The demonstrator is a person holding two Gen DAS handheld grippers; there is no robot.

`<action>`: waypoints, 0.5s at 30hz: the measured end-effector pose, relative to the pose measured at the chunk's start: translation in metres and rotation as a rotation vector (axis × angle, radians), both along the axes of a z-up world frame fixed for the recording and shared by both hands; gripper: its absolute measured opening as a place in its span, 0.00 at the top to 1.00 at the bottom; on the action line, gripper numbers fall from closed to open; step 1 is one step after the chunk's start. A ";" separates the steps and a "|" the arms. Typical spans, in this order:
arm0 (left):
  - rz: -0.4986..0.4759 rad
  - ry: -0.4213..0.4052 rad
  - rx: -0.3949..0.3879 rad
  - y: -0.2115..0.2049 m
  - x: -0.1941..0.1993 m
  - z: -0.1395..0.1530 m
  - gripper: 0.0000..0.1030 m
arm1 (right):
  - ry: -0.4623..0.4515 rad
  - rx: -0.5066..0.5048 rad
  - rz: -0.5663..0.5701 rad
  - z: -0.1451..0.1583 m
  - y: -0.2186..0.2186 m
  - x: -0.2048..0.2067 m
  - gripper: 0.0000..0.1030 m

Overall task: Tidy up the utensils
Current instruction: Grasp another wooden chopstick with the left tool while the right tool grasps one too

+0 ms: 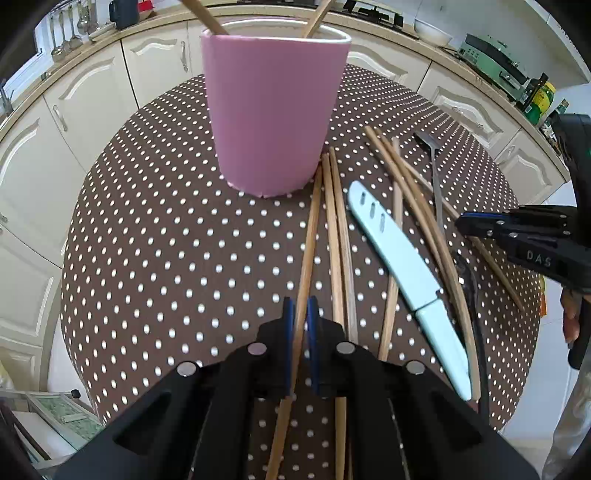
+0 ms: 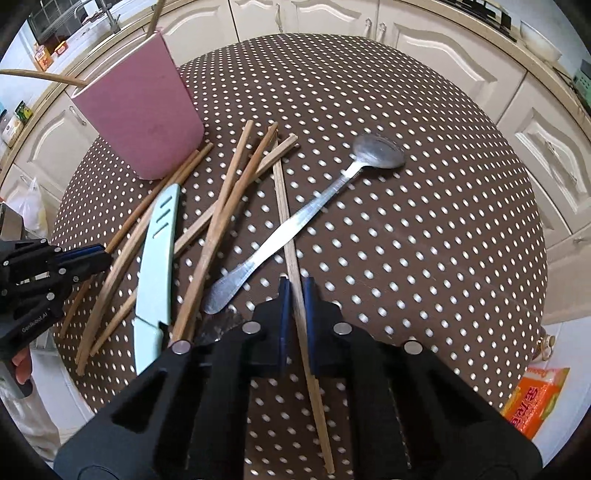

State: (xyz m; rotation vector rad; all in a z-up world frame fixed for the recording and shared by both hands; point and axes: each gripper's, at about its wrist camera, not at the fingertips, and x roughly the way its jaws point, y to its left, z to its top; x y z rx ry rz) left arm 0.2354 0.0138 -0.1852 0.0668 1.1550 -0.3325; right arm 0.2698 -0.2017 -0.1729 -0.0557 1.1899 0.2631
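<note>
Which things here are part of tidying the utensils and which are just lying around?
Part of the job: pink holder, loose chopsticks, spoon, sheathed knife, the chopstick in the left gripper, the chopstick in the right gripper.

Just lying about: orange packet off the table, white bowl, bottles on the counter.

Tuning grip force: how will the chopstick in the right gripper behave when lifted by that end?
The chopstick looks like thin, stiff wood, so probably light and rigid. The right gripper straddles it near one end, so the long free part may droop or pivot between the pads. It lies across the spoon handle and may nudge it.
</note>
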 end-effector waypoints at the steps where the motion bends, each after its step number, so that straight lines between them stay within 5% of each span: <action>1: -0.001 -0.002 -0.001 0.001 -0.005 0.000 0.93 | 0.001 -0.003 0.001 0.000 -0.006 -0.003 0.92; 15: 0.062 0.020 0.030 0.018 -0.054 0.002 0.93 | 0.093 -0.060 0.005 -0.002 -0.056 -0.038 0.91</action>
